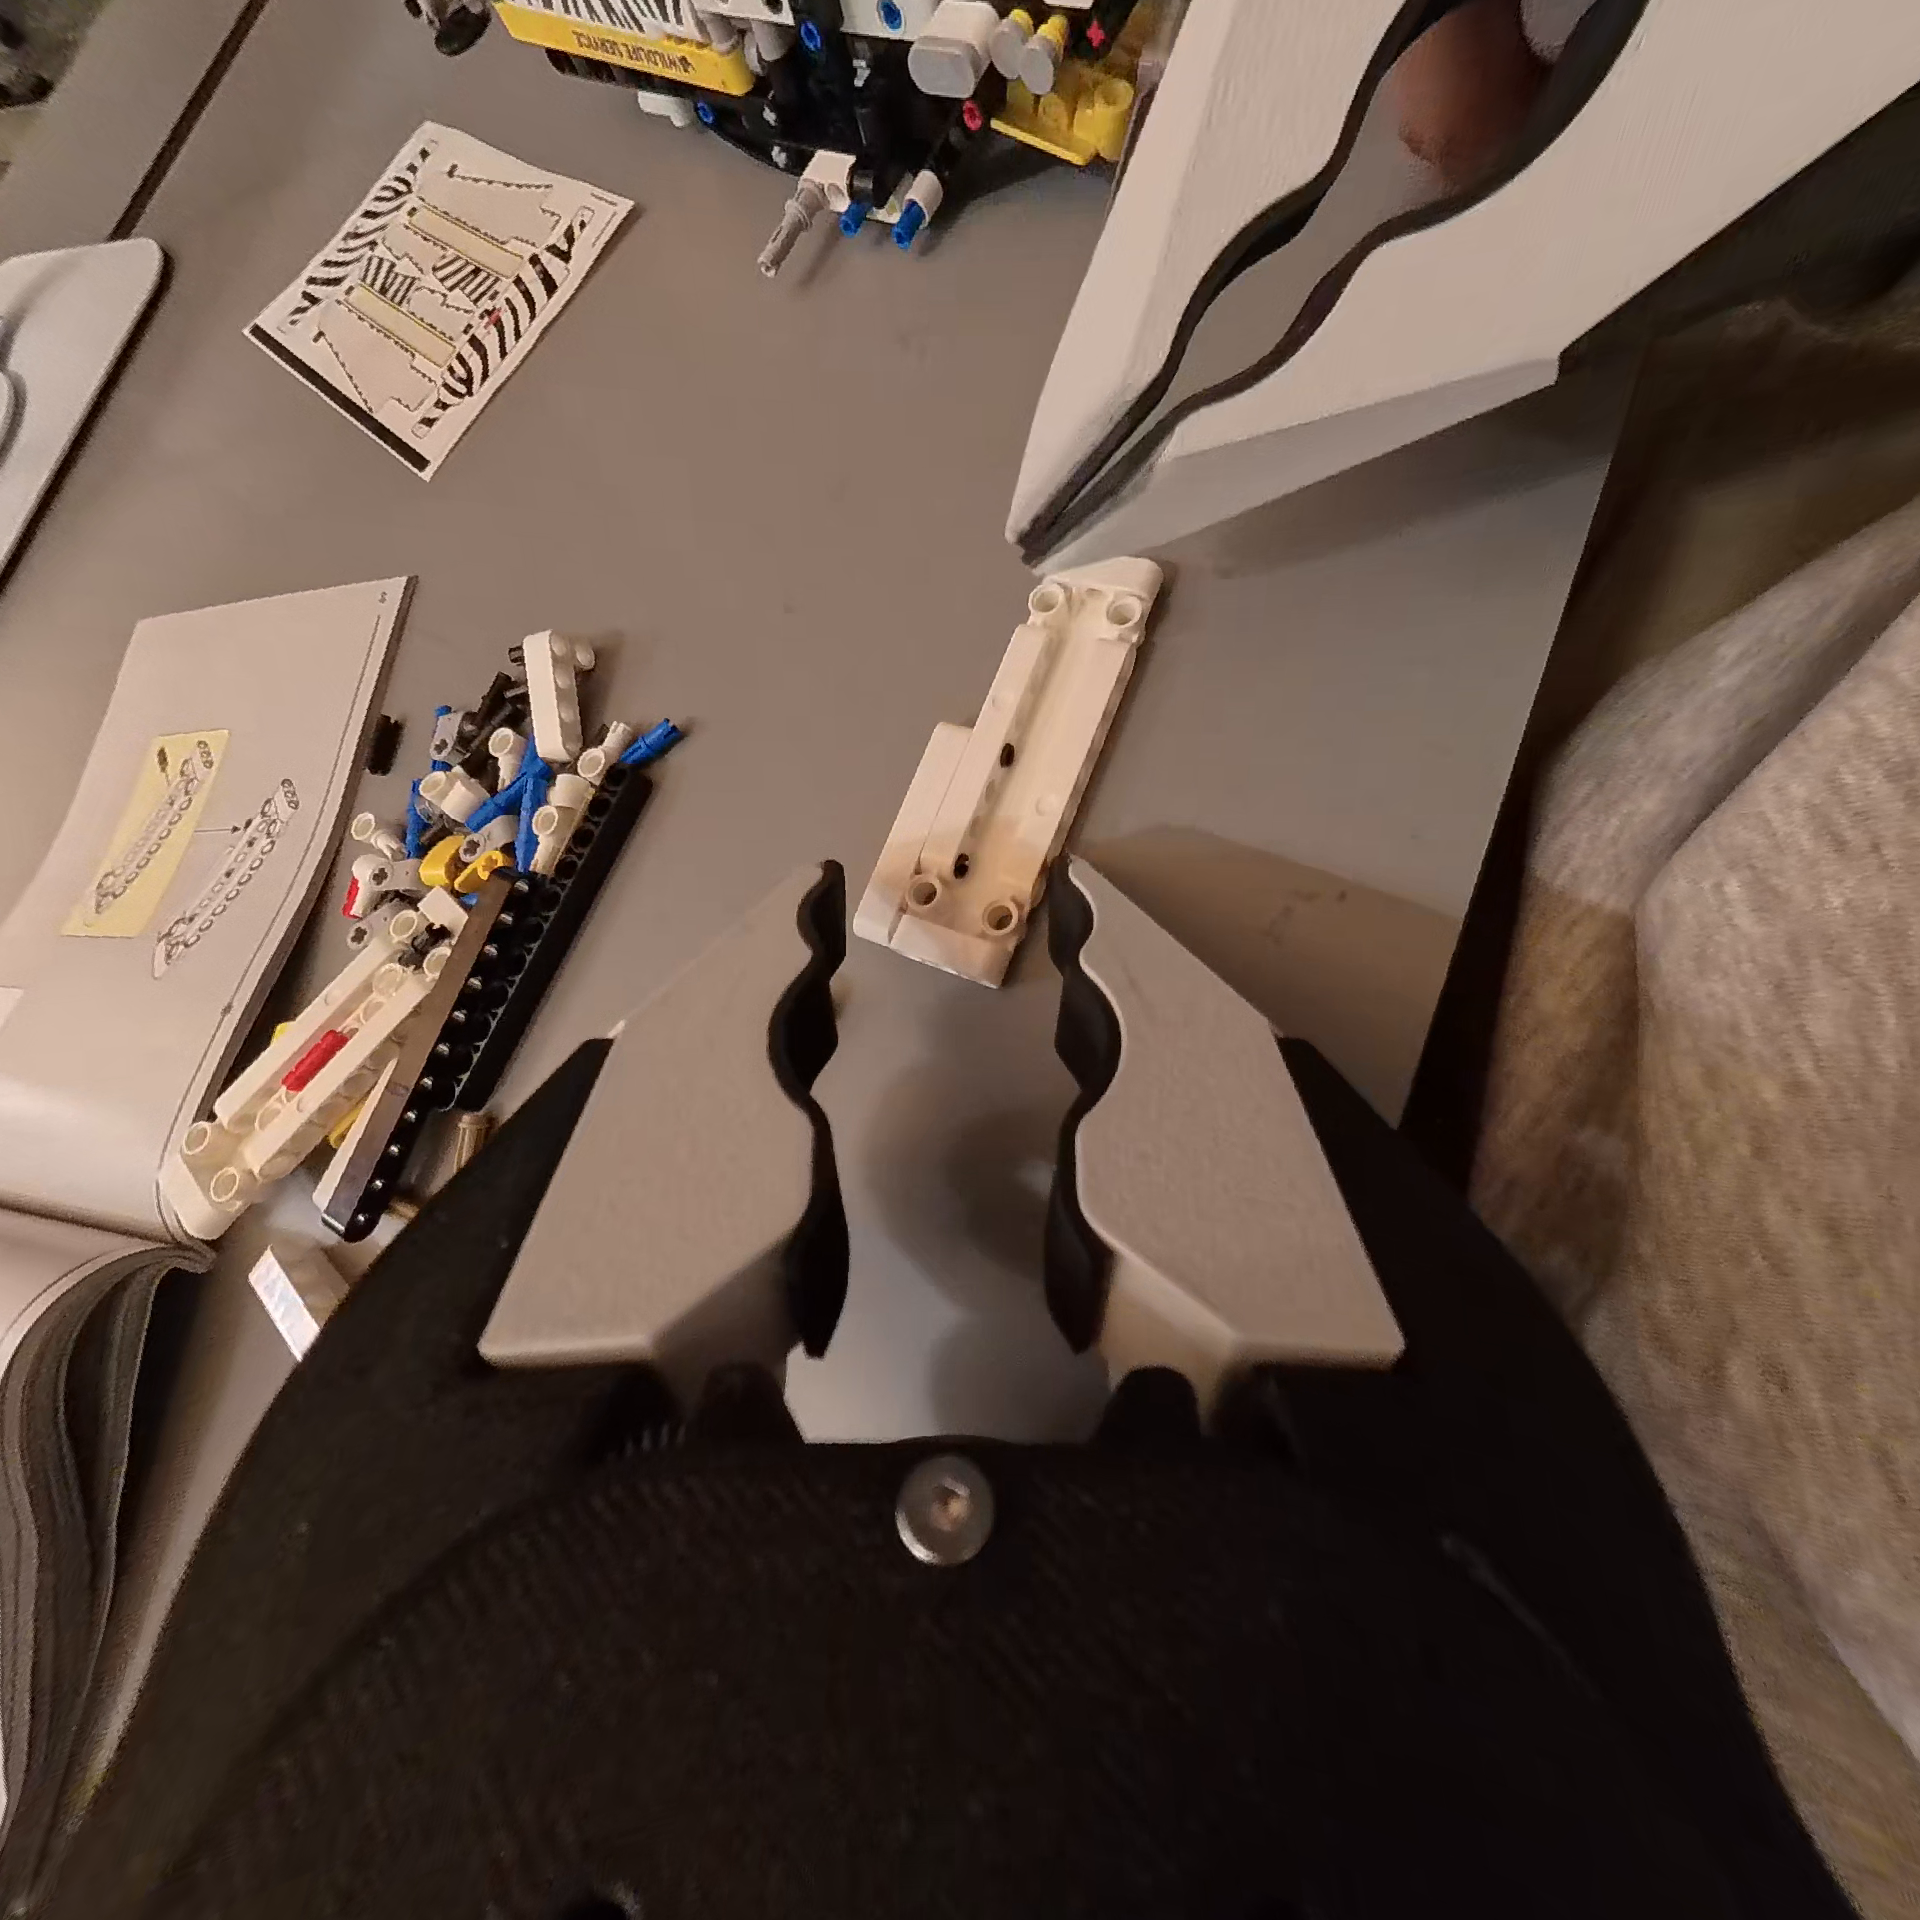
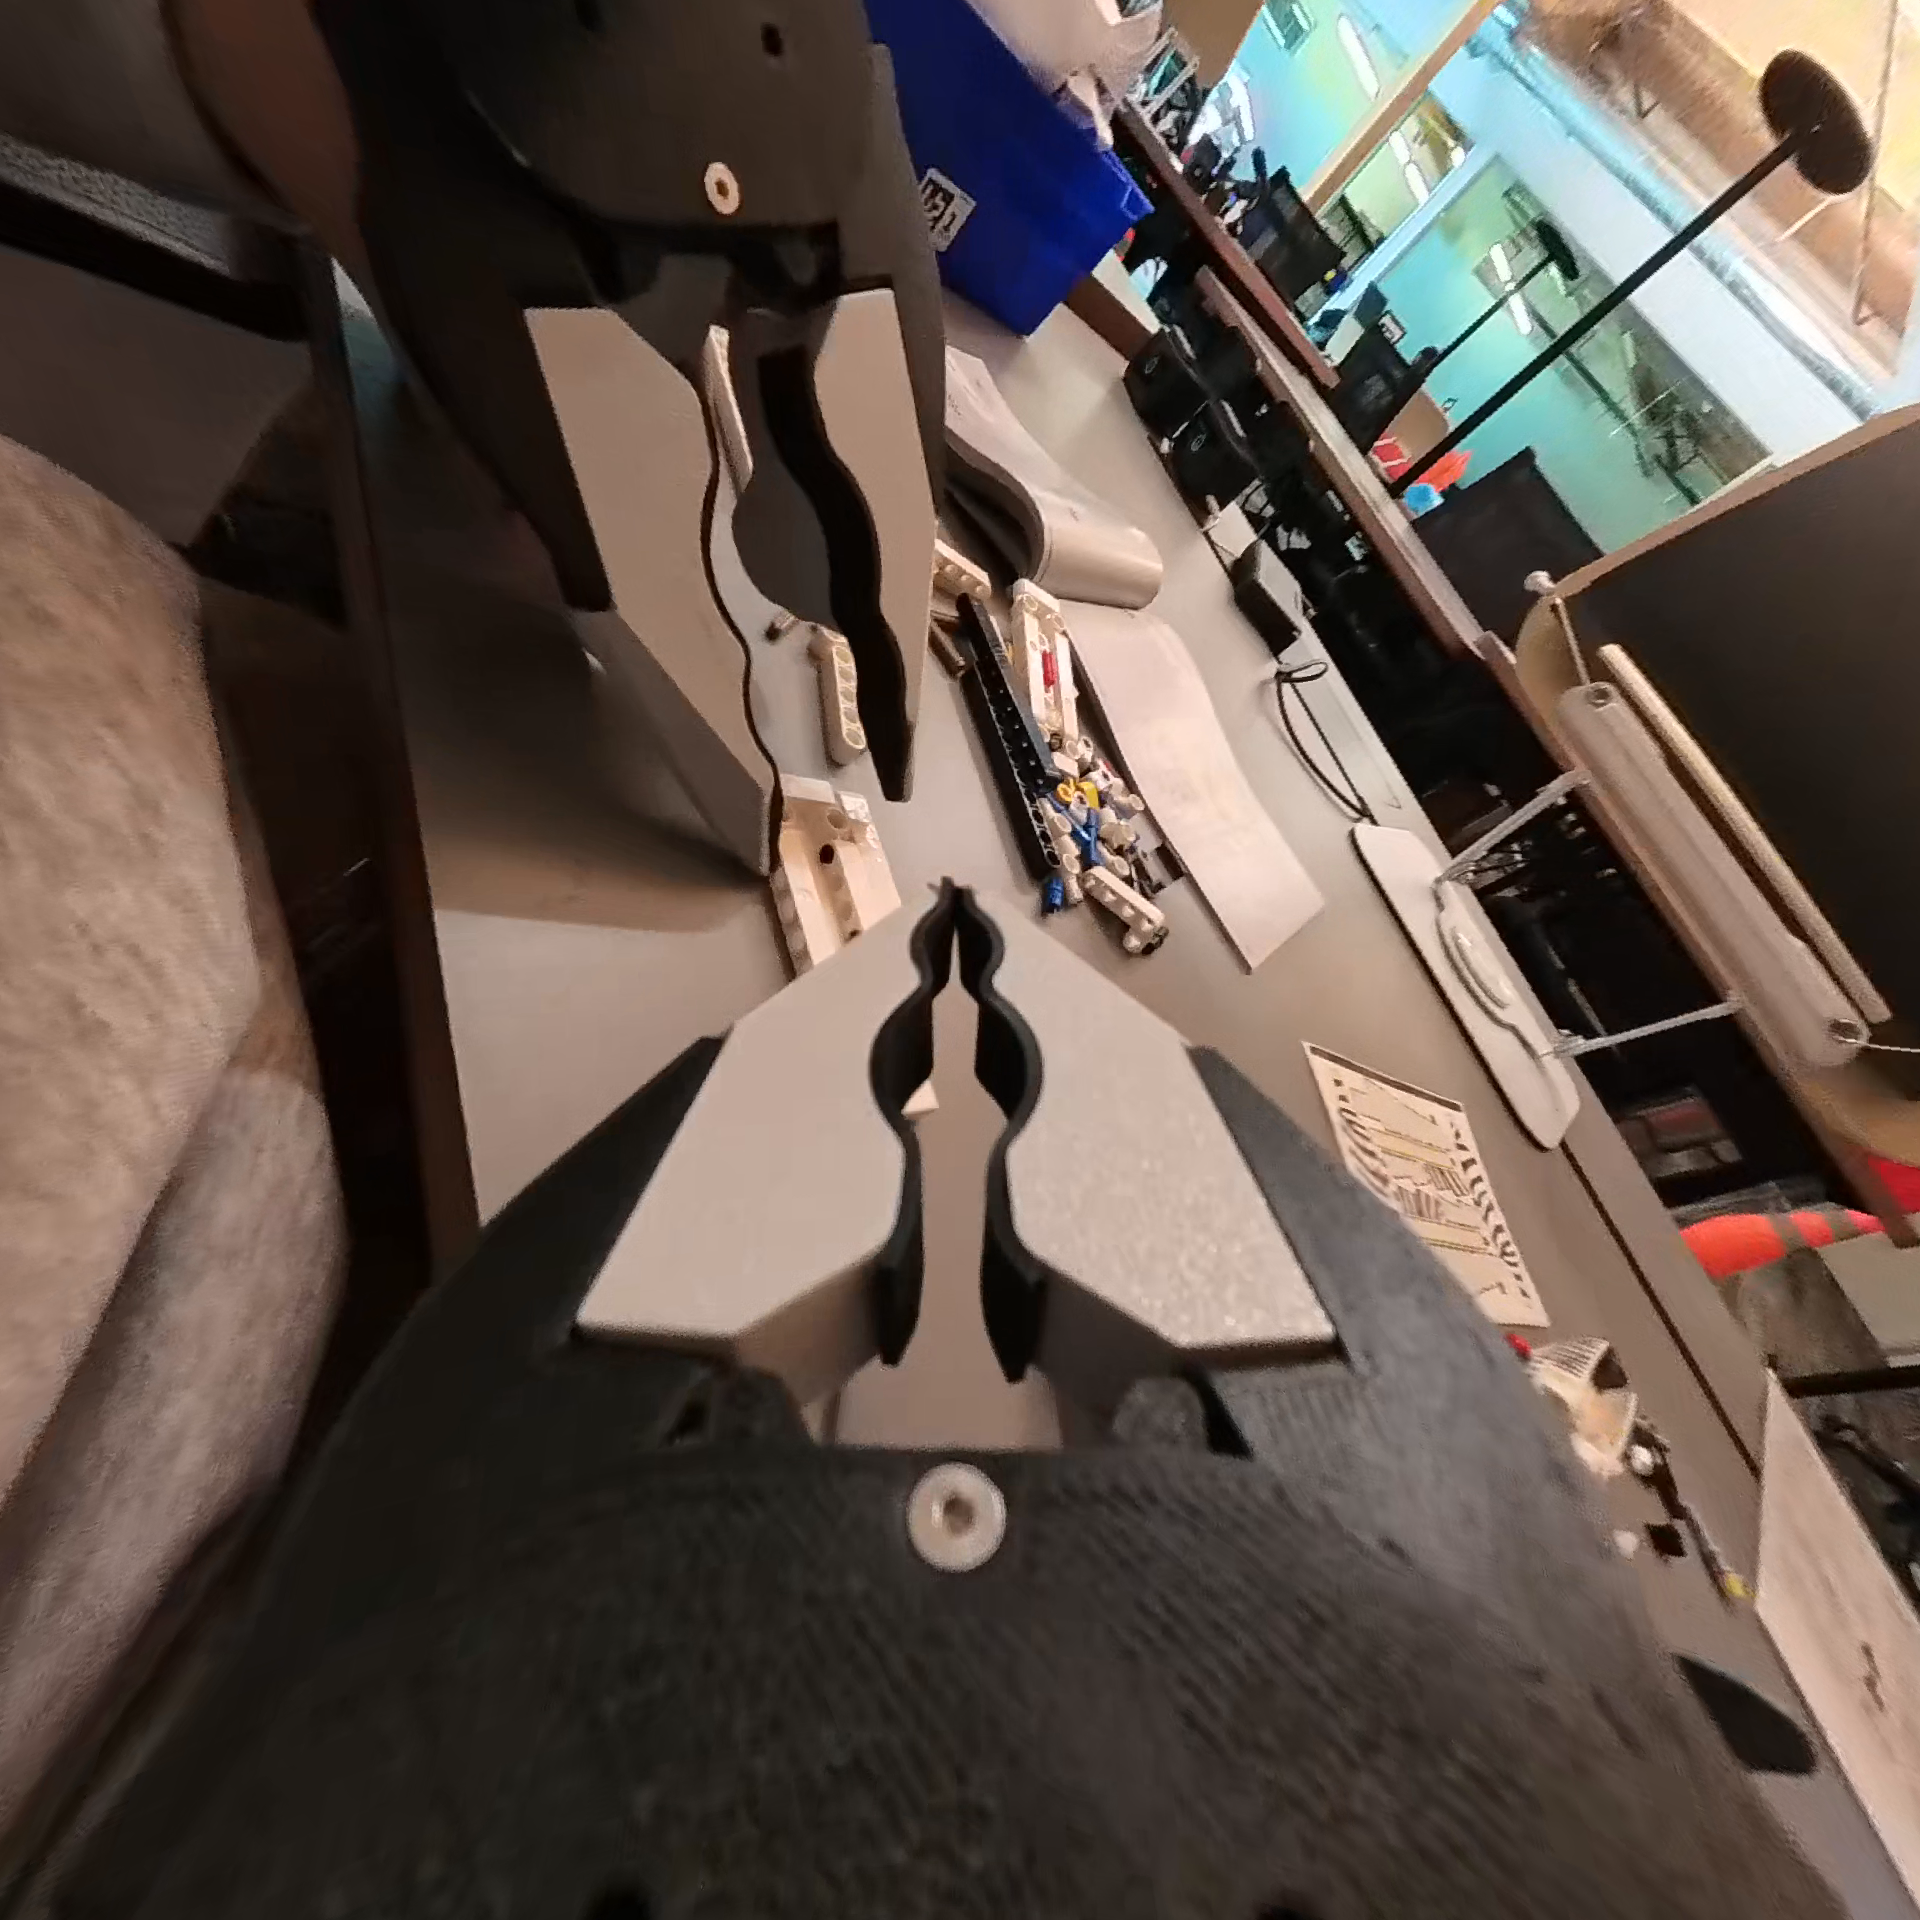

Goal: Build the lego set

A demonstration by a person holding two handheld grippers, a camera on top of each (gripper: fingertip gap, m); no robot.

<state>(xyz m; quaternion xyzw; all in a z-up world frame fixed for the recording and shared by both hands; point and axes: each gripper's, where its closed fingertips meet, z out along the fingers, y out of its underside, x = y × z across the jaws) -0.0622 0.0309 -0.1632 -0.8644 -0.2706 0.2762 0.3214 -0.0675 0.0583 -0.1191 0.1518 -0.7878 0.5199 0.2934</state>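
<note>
A white lego panel piece (image 1: 1023, 758) lies flat on the grey table (image 1: 727, 499). My left gripper (image 1: 945, 888) is open, with its fingertips on either side of the panel's near end, and holds nothing. My right gripper (image 1: 1023, 535) is shut and its tip hovers just past the panel's far end. In the right wrist view my right gripper (image 2: 948, 896) is shut with nothing visible in it. The panel (image 2: 831, 883) lies just beyond it, and the open left gripper (image 2: 831, 808) hangs over it. A partly built yellow, black and white model (image 1: 831, 73) stands at the table's far edge.
A pile of small loose pieces with a long black beam (image 1: 499, 852) lies left of the panel, beside an open instruction booklet (image 1: 187, 831). A striped sticker sheet (image 1: 436, 291) lies farther back. A short white beam (image 2: 840, 696) lies alone. A person's grey sleeve (image 1: 1714, 987) is at the right. Tip to tip, the grippers are about 6 cm apart.
</note>
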